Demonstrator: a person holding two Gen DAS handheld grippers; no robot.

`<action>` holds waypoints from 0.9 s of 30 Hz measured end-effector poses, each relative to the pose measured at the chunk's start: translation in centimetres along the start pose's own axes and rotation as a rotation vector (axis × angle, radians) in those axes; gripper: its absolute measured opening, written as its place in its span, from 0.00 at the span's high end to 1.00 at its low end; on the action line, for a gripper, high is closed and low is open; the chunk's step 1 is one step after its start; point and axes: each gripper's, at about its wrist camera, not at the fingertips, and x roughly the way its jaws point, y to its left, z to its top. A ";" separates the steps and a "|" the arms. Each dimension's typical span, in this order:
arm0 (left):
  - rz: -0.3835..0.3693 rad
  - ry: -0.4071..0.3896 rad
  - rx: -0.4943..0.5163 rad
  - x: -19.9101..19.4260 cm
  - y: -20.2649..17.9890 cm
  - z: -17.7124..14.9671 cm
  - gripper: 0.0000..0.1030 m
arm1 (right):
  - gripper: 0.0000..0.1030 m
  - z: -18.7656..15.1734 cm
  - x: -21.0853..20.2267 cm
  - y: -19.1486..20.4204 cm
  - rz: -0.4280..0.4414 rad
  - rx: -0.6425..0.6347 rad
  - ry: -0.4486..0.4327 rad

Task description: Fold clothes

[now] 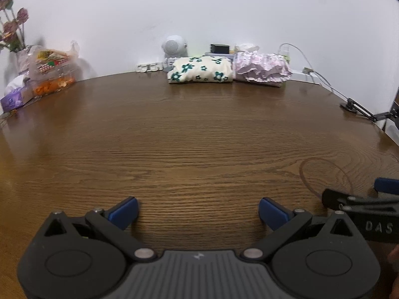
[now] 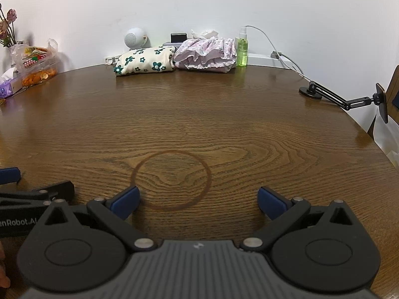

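Note:
Two folded garments lie at the far edge of the brown wooden table by the wall. One is cream with dark green flowers. Beside it on the right sits a pink frilly one. My left gripper is open over the near table, nothing between its blue pads. My right gripper is open too, over a round ring stain, holding nothing. Each gripper shows at the edge of the other's view: the right one, the left one.
A bag of snacks and a tissue box sit at the far left with flowers. A green spray bottle, a white round speaker, a cable and a black jointed holder arm stand at the back and right.

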 end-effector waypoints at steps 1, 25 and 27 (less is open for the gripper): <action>0.000 0.003 0.000 0.1 0.0 0.1 0.00 | 0.01 0.0 0.0 0.0 0.001 -0.001 0.000; -0.007 -0.014 0.005 -0.2 -0.2 -0.5 0.00 | 0.01 -0.4 -0.5 0.0 -0.009 0.007 -0.007; -0.007 -0.014 0.005 -0.2 -0.2 -0.5 0.00 | 0.01 -0.4 -0.5 0.0 -0.010 0.007 -0.007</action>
